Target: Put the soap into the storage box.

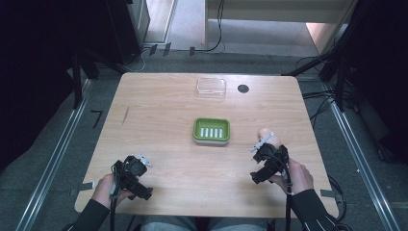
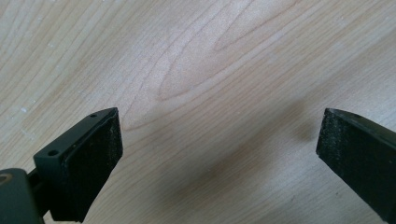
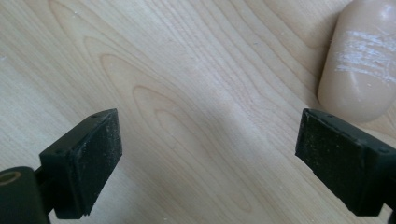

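A green soap dish (image 1: 211,131) with a white slatted insert sits at the middle of the wooden table (image 1: 168,106). A beige soap bar (image 1: 265,133) lies to the right of the dish, just beyond my right gripper (image 1: 266,161). In the right gripper view the scuffed soap bar (image 3: 364,60) lies at the upper right, outside the open, empty jaws of my right gripper (image 3: 208,144). My left gripper (image 1: 136,174) is at the front left of the table. In its own view my left gripper (image 2: 219,140) stands open over bare wood.
A clear plastic lid or box (image 1: 210,88) lies at the far side of the table, with a small black disc (image 1: 243,88) to its right. Cables run over the floor beyond the table. Dark stands flank both sides.
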Demonstrator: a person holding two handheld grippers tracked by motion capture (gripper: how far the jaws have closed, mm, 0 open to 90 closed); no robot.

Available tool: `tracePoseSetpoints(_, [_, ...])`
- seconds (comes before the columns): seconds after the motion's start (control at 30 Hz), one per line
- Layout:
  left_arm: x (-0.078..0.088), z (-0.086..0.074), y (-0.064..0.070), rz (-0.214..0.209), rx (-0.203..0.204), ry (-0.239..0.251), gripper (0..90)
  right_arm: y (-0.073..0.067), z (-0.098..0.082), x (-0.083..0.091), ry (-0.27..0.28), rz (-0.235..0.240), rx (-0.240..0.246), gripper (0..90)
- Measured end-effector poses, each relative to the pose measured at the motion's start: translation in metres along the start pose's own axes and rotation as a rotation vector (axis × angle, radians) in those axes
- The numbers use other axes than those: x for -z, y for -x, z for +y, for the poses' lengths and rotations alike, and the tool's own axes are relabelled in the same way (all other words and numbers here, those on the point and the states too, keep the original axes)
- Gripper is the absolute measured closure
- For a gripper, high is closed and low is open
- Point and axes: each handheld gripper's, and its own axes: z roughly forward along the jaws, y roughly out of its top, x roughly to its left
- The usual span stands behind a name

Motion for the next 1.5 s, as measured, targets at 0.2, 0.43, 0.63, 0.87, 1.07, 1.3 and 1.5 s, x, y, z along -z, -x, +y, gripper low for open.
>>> tracePoseSetpoints(0.2, [-0.001, -0.002, -0.002, -0.001, 0.001, -0.003, 0.8, 0.008, 0.004, 0.002, 0.009, -0.006, -0.011, 7.8])
tracePoseSetpoints(0.43, [-0.001, -0.001, -0.002, 0.0, -0.002, 0.001, 0.8, 0.017, 0.006, 0.002, 0.008, -0.013, -0.041, 8.0])
tracePoseSetpoints(0.63, [-0.001, 0.0, -0.002, -0.003, -0.001, 0.009, 0.8, 0.025, 0.007, 0.001, 0.008, -0.022, -0.069, 8.0])
tracePoseSetpoints(0.87, [-0.001, 0.001, 0.0, 0.0, -0.003, 0.004, 0.8, 0.031, 0.01, 0.002, 0.007, -0.032, -0.078, 8.0])
tracePoseSetpoints(1.07, [-0.001, 0.001, -0.001, -0.005, -0.007, 0.003, 0.8, 0.04, 0.014, 0.002, 0.013, -0.028, -0.093, 8.0])
tracePoseSetpoints(1.3, [-0.001, 0.001, -0.001, -0.002, -0.006, 0.002, 0.8, 0.052, 0.018, 0.0, 0.011, -0.027, -0.115, 8.1])
tracePoseSetpoints(1.5, [-0.001, 0.001, -0.001, -0.003, -0.008, 0.002, 0.8, 0.065, 0.019, 0.0, 0.015, -0.024, -0.135, 8.3])
